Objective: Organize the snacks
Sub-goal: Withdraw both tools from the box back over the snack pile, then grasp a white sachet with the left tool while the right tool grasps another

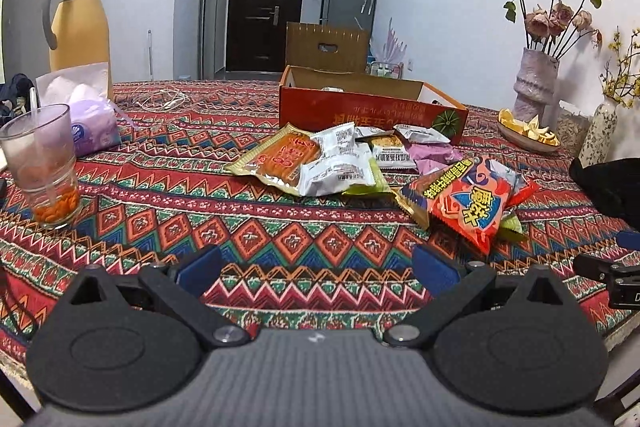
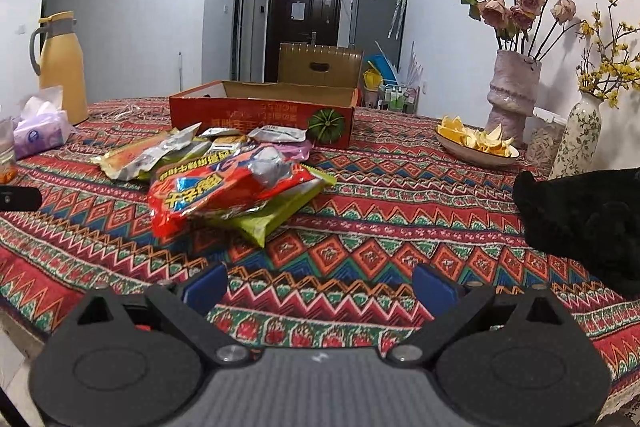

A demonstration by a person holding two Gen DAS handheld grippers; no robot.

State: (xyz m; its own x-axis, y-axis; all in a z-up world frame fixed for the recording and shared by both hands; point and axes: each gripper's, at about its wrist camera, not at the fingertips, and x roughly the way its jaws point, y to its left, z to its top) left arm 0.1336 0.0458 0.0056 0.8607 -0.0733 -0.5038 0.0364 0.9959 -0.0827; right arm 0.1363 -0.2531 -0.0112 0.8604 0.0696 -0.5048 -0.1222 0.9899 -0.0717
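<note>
A heap of snack packets lies on the patterned tablecloth in front of an open red cardboard box. A red and blue packet is nearest, on top of a green one. Behind it are an orange packet, silver ones and a pink one. My left gripper is open, low over the cloth, short of the heap. My right gripper is open too, with nothing between its blue pads, near and right of the red packet.
A glass with a spoon, a tissue pack and a yellow jug stand on the left. A dish of orange peel, a vase of dried roses and a black cloth are on the right.
</note>
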